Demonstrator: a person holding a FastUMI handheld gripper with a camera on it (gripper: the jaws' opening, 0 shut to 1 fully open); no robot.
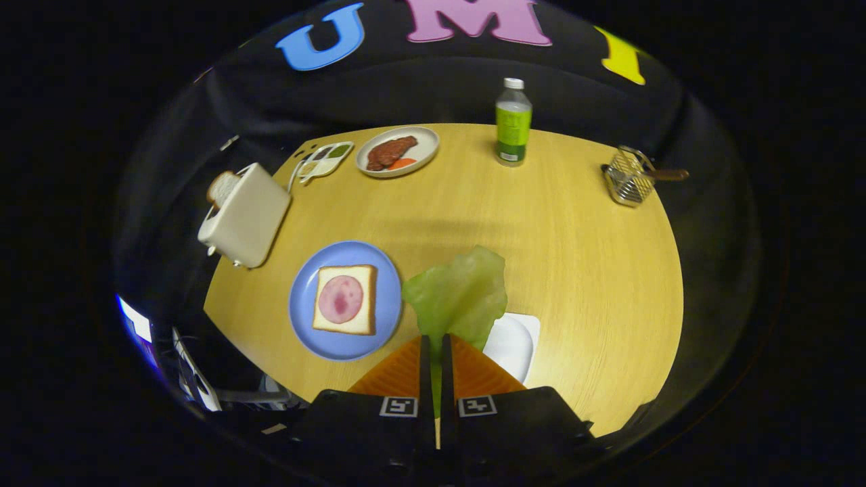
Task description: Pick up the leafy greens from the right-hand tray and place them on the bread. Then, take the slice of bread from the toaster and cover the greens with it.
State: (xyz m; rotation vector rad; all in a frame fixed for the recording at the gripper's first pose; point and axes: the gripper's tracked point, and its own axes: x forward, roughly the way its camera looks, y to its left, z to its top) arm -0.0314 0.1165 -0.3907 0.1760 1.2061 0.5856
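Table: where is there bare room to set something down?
Widest bare wood lies between the bottle, wire basket and white tray. The toaster, blue plate and meat plate crowd the other side. The gripper holds the lettuce.

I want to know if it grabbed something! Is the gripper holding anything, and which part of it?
Yes. The gripper holds the leafy greens, its jaws closed on the leaf's near bottom edge. The rest of the leaf sticks out ahead, over the white tray.

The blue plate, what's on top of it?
On the blue plate lies a slice of bread with a round pink slice of meat on it. The bread hides the plate's middle. The gripper, shut on the lettuce leaf, holds it beside the plate.
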